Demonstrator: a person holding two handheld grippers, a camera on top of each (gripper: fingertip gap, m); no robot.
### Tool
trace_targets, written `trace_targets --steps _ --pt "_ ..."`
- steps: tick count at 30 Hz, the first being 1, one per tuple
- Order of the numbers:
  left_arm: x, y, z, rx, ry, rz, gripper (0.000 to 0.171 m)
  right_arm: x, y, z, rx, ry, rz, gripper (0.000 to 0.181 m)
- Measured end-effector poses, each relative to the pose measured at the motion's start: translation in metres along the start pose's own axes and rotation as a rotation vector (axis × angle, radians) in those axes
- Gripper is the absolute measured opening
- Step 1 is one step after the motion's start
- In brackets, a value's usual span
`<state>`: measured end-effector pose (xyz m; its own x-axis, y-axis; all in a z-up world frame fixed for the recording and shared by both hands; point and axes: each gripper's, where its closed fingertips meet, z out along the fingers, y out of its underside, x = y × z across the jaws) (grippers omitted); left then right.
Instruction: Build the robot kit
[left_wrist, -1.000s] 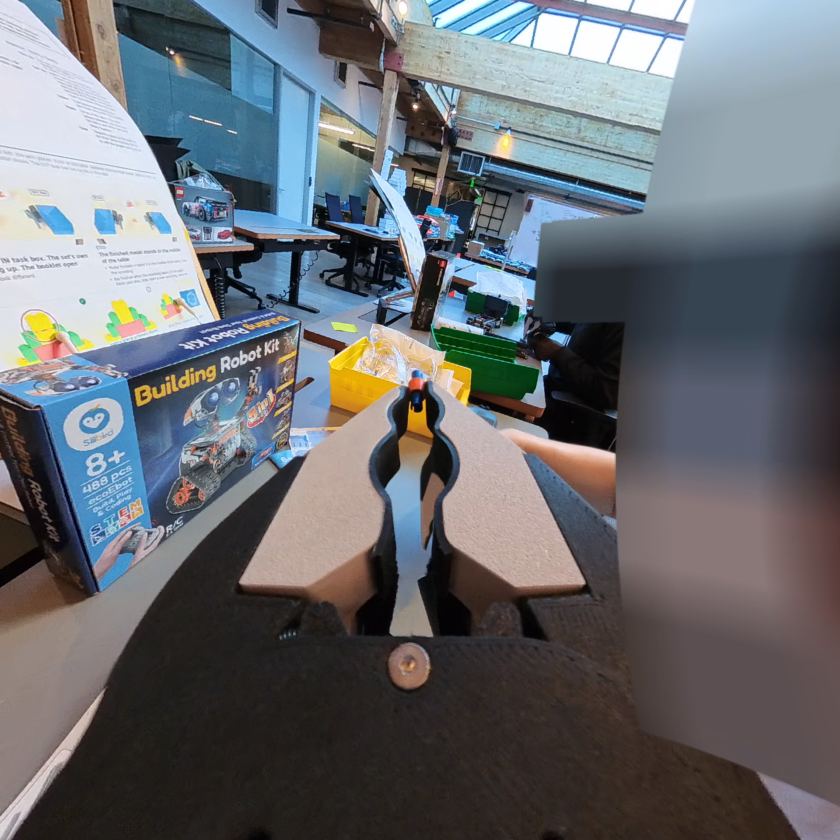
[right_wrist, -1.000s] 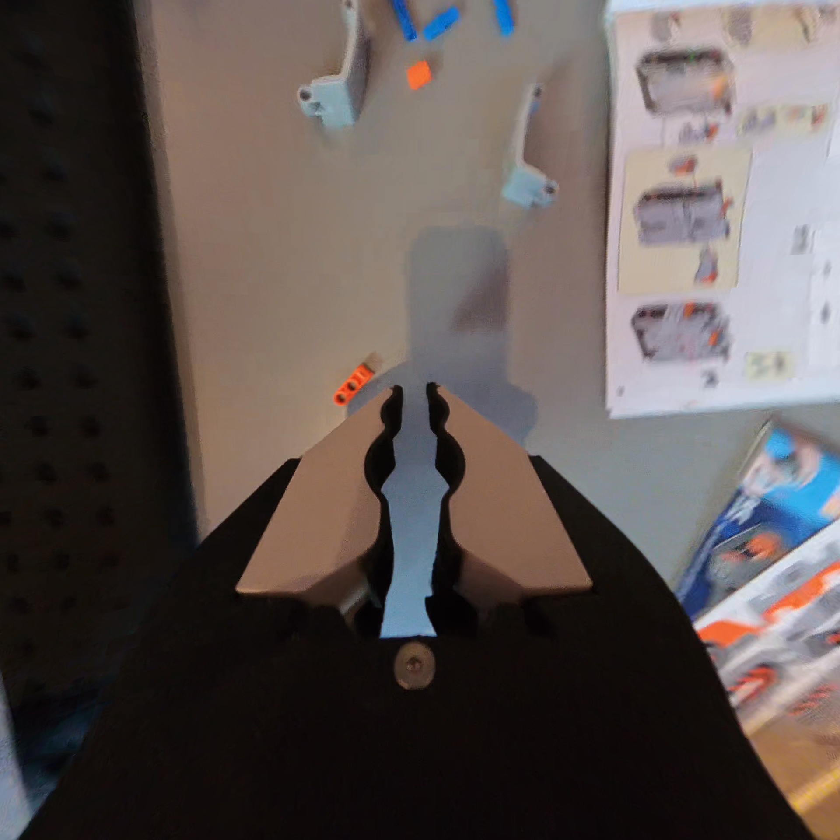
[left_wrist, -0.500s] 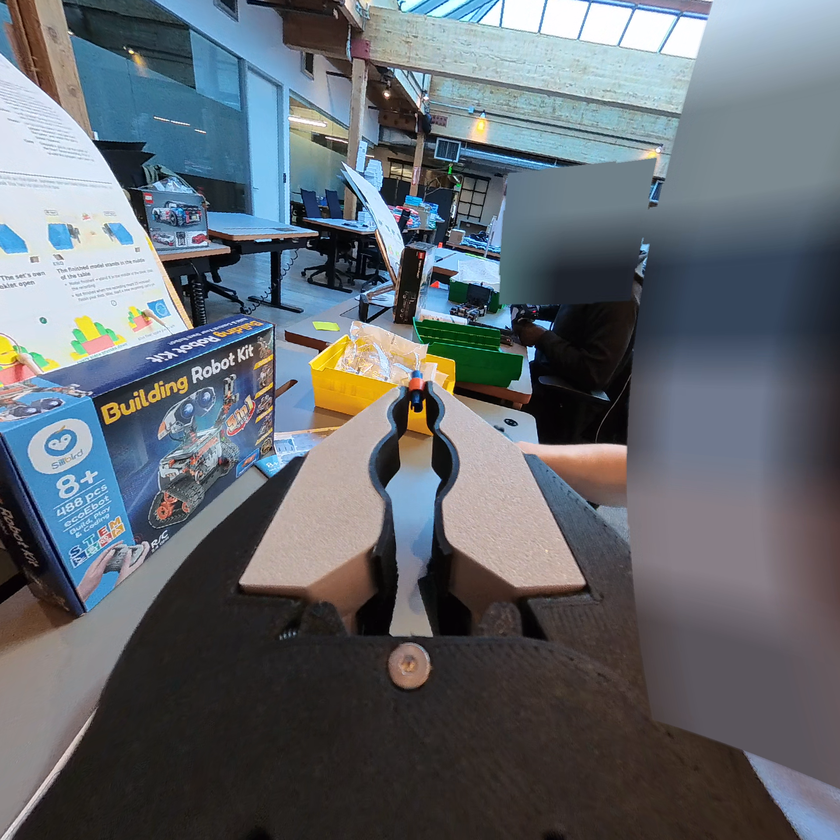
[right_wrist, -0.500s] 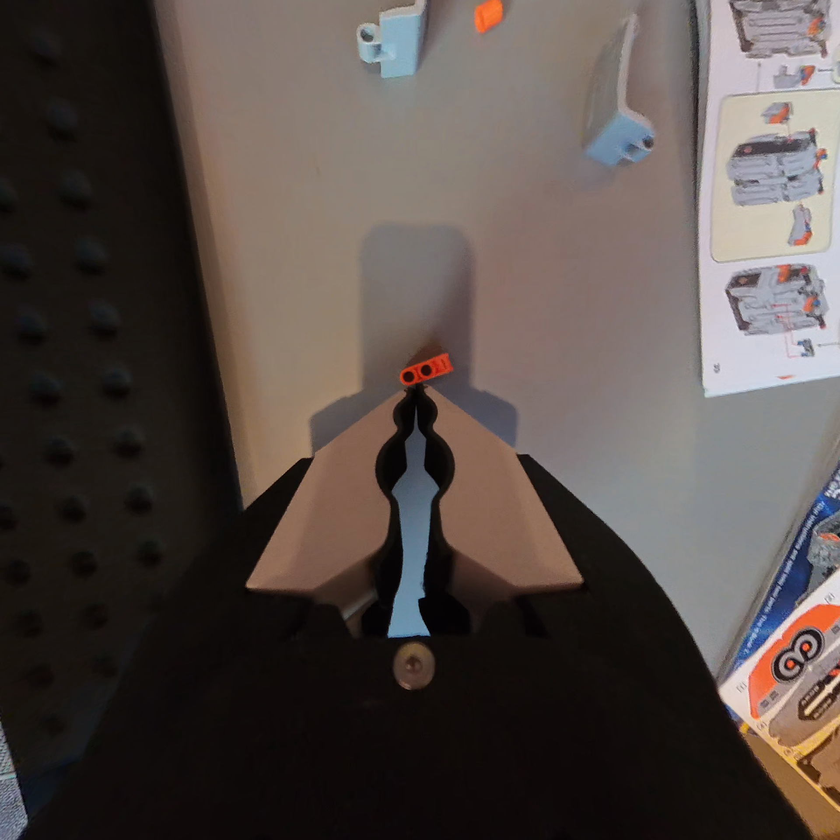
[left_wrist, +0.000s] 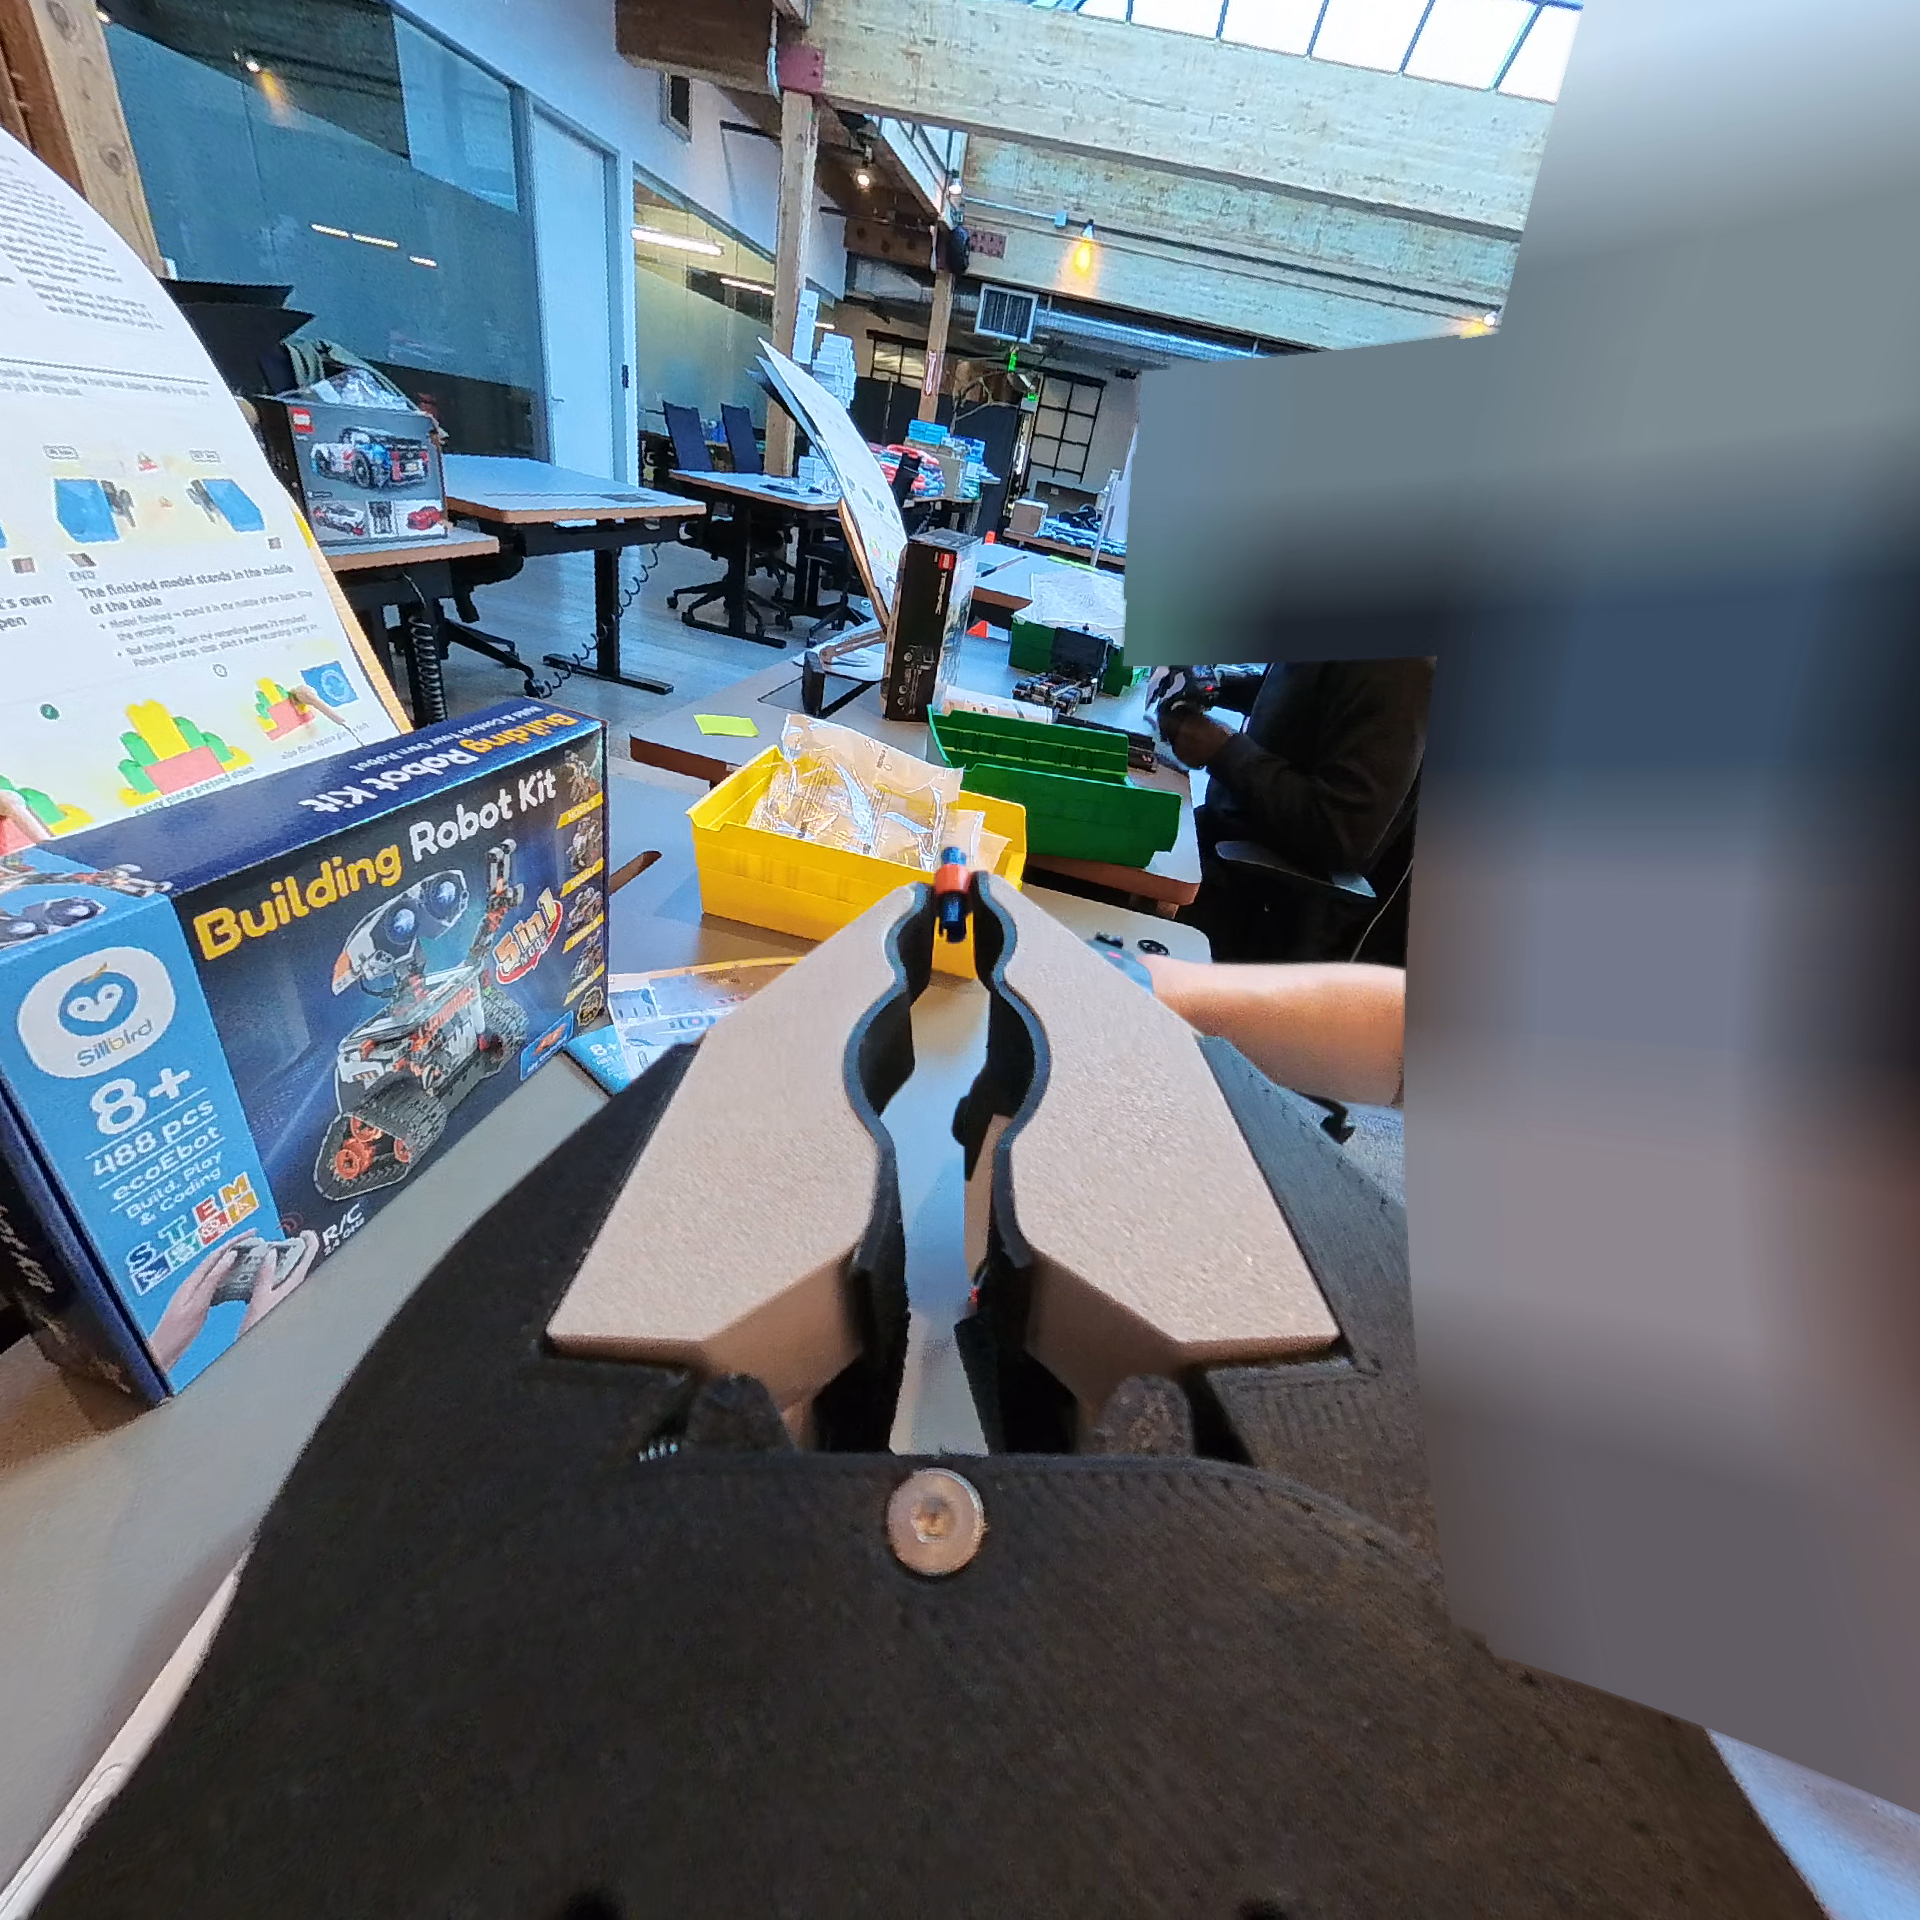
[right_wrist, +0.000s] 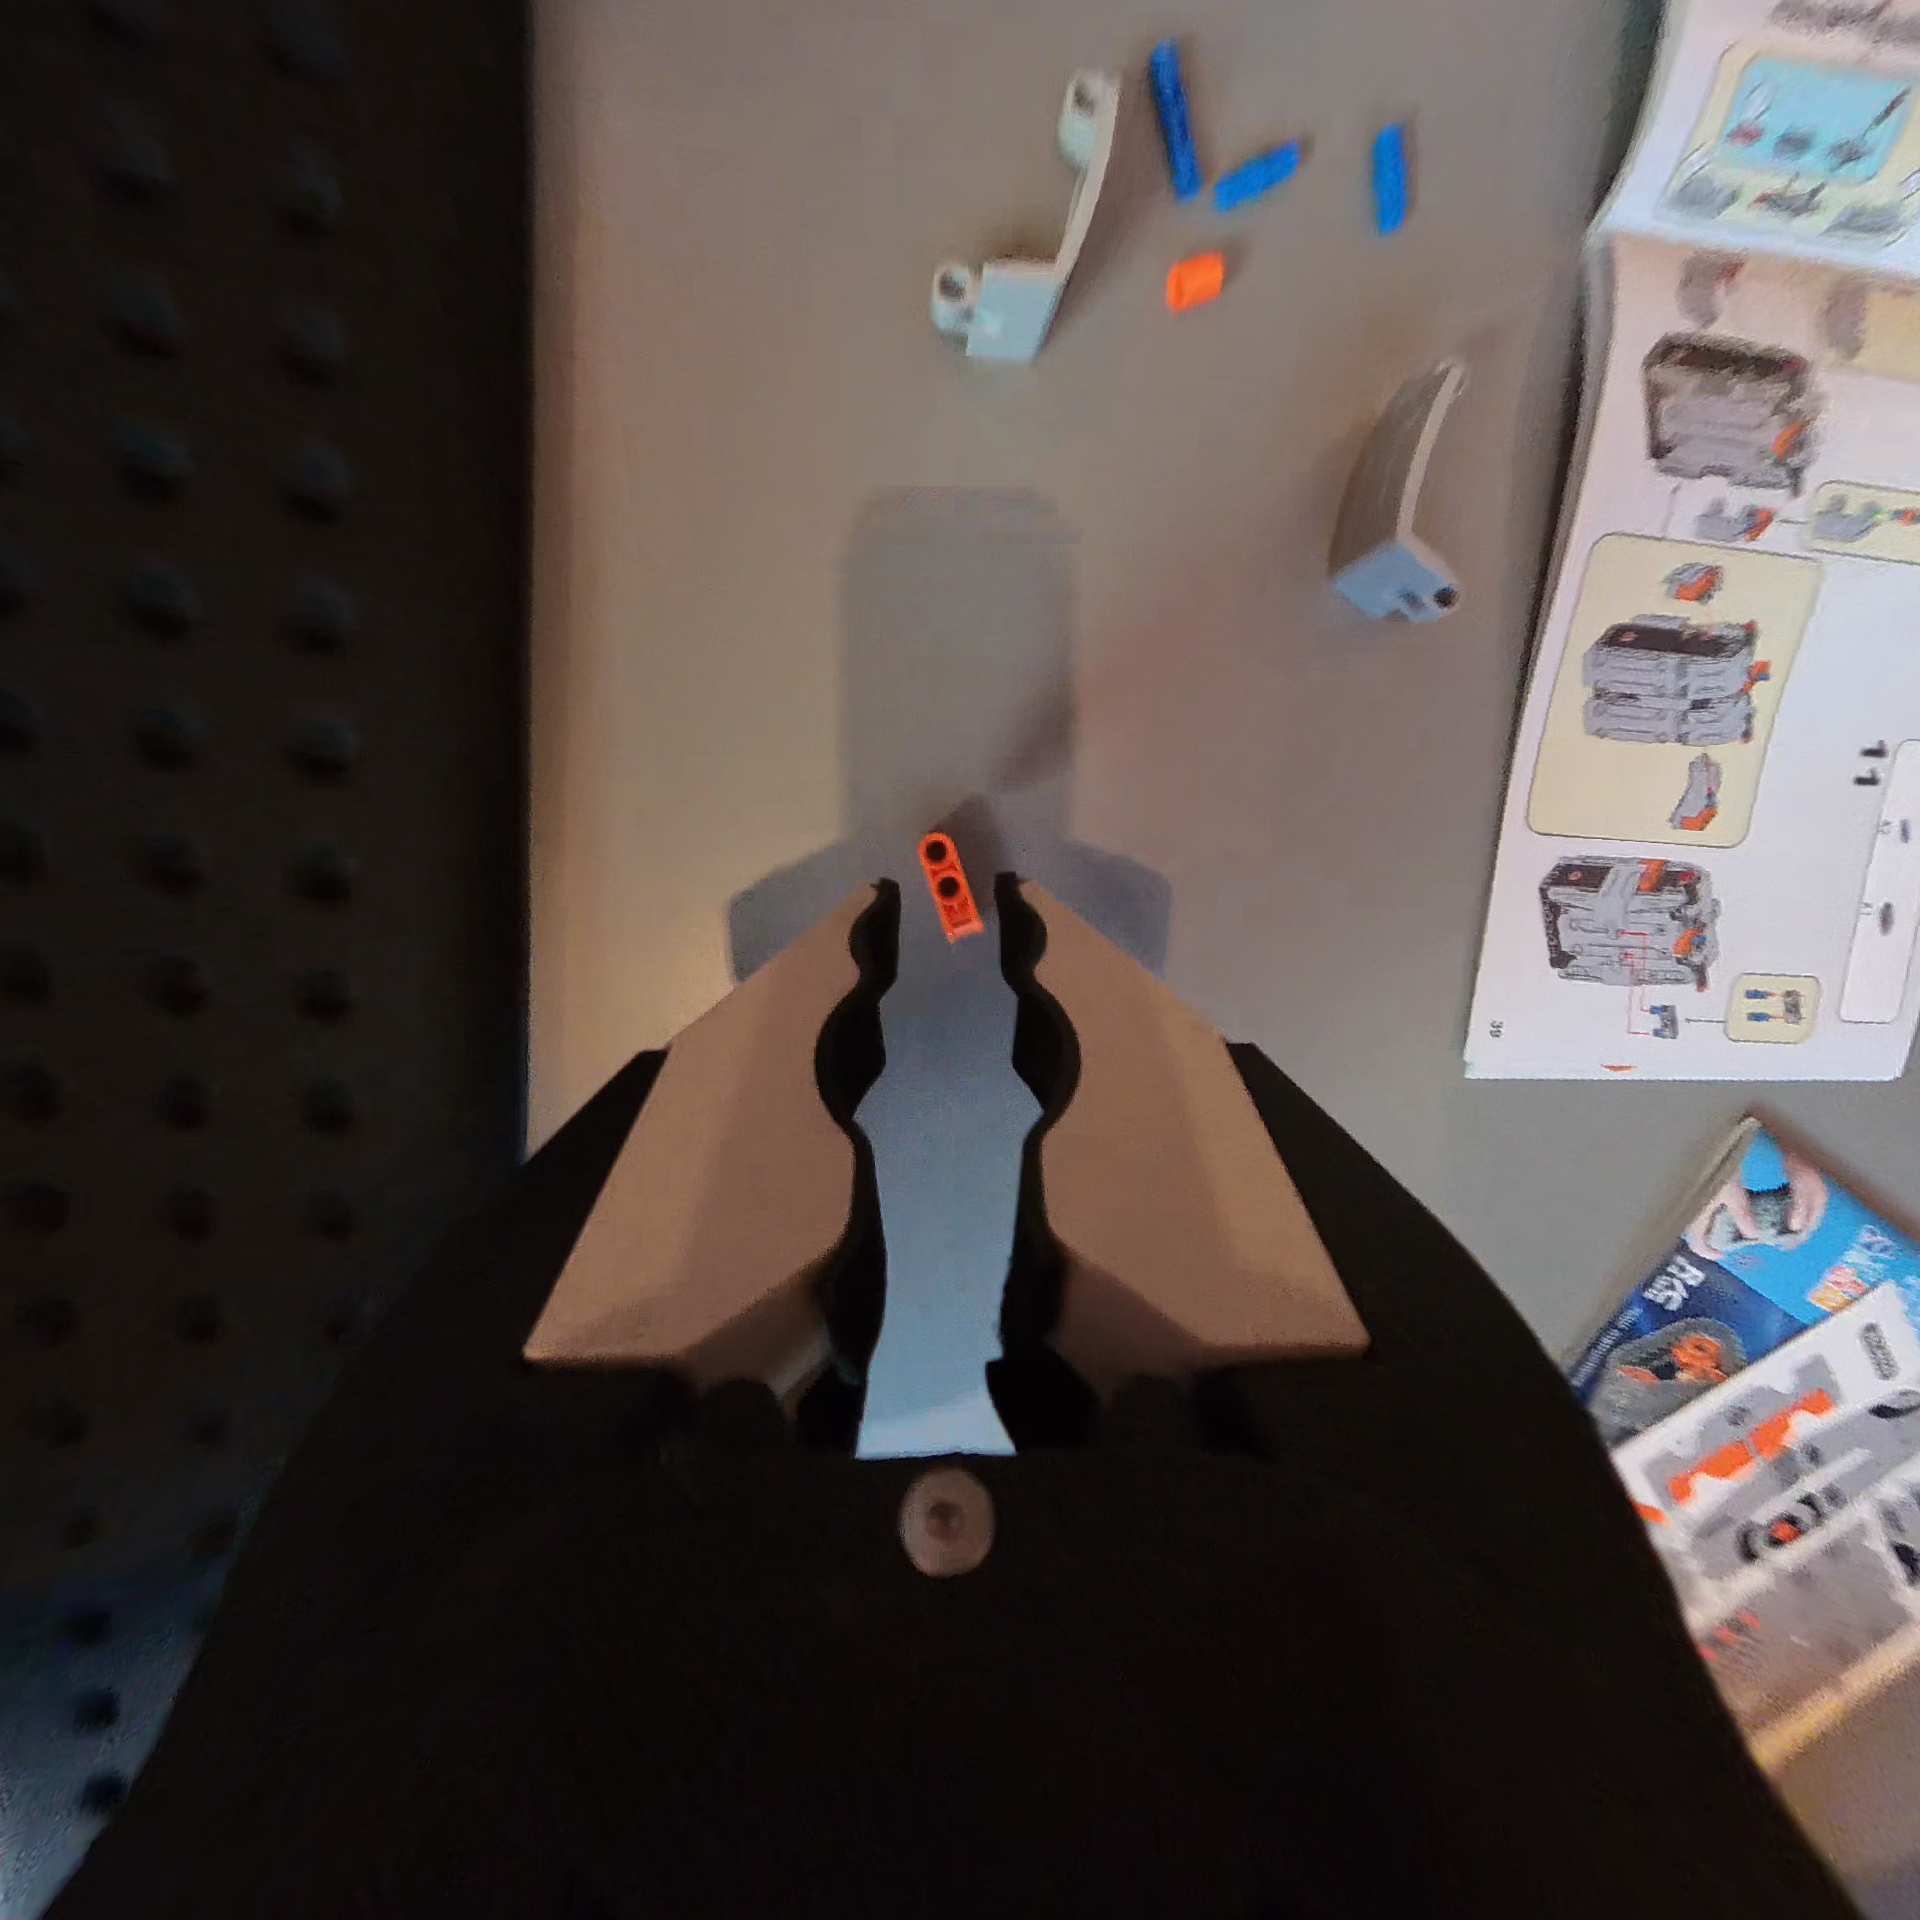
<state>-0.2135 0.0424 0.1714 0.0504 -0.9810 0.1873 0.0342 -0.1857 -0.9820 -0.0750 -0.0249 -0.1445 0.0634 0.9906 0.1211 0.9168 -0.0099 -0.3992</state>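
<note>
The left hand-held gripper (left_wrist: 951, 896) pinched a small orange-and-blue piece (left_wrist: 949, 891) at its tips. The right hand-held gripper (right_wrist: 943, 888) stood narrowly parted over the worktop (right_wrist: 727, 520). An orange peg (right_wrist: 949, 885) lay between its tips.

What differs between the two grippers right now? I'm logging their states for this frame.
The left gripper is shut on a small orange-and-blue piece held up in the air; the right gripper is open, its tips on either side of an orange piece lying on the table. The left points level across the room; the right points down at the table. Both have the same tan fingers and black body.
</note>
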Motion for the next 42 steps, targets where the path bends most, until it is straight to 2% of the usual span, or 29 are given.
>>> trace_targets --steps 4,6,15,39,42 --pt "0.002 0.003 0.003 -0.020 0.001 0.004 0.005 -0.002 0.004 0.012 -0.198 -0.025 -0.144 0.017" --pt "0.003 0.004 0.003 -0.027 -0.003 0.012 0.005 -0.001 0.004 0.017 -0.238 -0.031 -0.214 0.016" --pt "0.001 0.007 0.005 -0.040 0.007 -0.011 0.005 -0.003 0.002 0.017 -0.245 -0.084 -0.258 0.009" --pt "0.002 0.008 0.007 -0.046 0.012 -0.015 0.005 -0.003 0.003 0.021 -0.238 -0.076 -0.265 0.006" --pt "0.002 0.009 0.008 -0.051 0.016 -0.011 0.005 -0.001 0.000 0.019 -0.200 -0.064 -0.262 0.006"
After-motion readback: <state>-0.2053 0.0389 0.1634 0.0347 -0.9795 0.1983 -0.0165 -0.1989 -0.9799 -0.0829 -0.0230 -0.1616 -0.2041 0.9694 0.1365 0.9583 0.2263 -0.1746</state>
